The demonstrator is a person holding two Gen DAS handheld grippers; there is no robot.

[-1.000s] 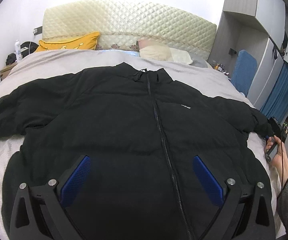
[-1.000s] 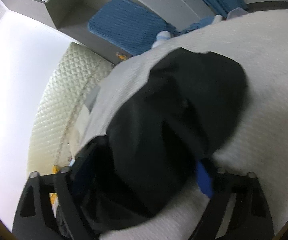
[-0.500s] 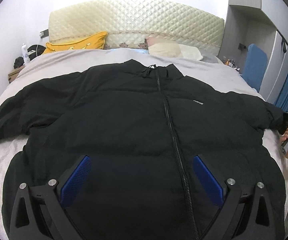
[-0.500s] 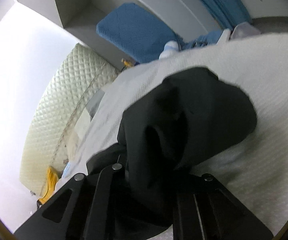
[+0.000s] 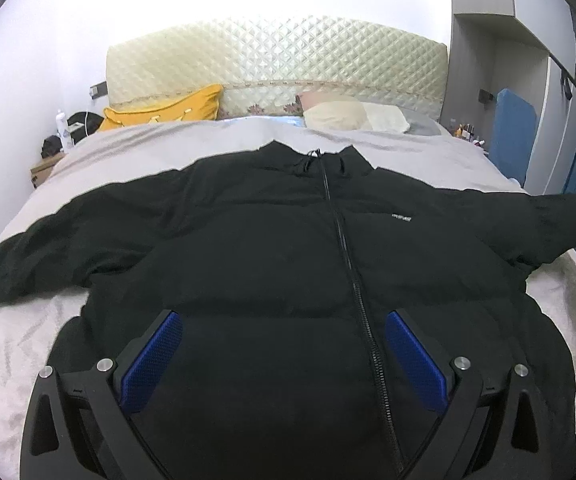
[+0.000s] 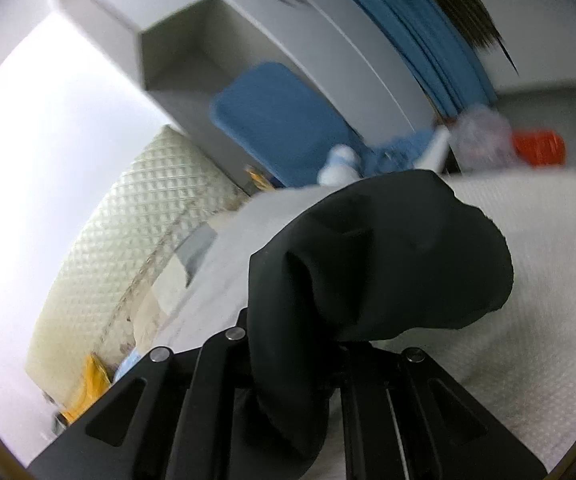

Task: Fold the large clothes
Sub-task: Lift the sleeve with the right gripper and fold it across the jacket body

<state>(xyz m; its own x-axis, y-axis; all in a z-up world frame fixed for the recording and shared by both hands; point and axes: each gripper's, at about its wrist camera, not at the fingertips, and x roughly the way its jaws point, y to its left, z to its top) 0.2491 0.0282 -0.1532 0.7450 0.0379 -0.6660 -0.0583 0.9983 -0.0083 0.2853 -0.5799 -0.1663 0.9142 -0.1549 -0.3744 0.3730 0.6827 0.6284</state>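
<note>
A: The black zip-front puffer jacket (image 5: 280,264) lies front-up across the bed's pale grey cover (image 5: 16,344), zipper closed, collar toward the cream quilted headboard (image 5: 276,56), both sleeves spread out to the sides

B: And the left claw (image 5: 280,344) hovers over the lower front of the jacket, its blue-padded fingers (image 5: 152,360) spread wide with nothing between them

A: On the other side, the right claw (image 6: 296,360) is closed down on the black sleeve cuff (image 6: 388,264), the fabric bunched up and spilling out over the black fingers

B: That cuff sits above the white textured bedspread (image 6: 528,320) near the bed's right edge, and from the left wrist view the same sleeve (image 5: 540,224) stretches out toward the frame's right border

A: Behind it all, a yellow cushion (image 5: 168,110) and a cream pillow (image 5: 348,116) rest against the headboard, and a blue padded panel (image 6: 276,116) leans by the grey wardrobe (image 6: 192,48); the right wrist view is somewhat blurred
</note>
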